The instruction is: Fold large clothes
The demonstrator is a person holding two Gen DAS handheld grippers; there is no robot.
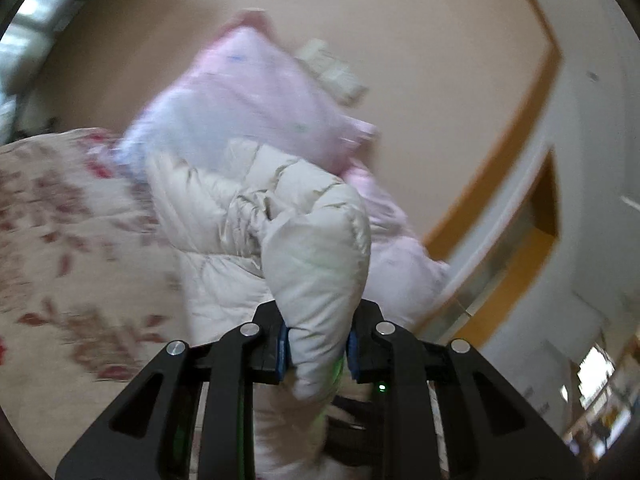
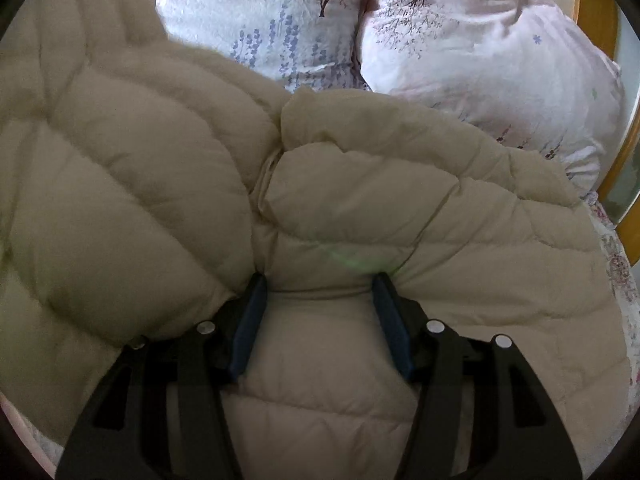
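A puffy cream quilted jacket lies on a bed. My left gripper is shut on a thick fold of it, which stands up between the blue pads and is lifted off the bed; this view is blurred. In the right wrist view the jacket fills most of the picture, spread in padded sections. My right gripper points down into it. A bulge of the padding fills the gap between its blue pads, and creases run out from both tips.
Two pink and white floral pillows lie just beyond the jacket, one of them also in the left wrist view as a pink pillow. A floral bedspread covers the bed. Orange wooden trim and a beige wall stand behind.
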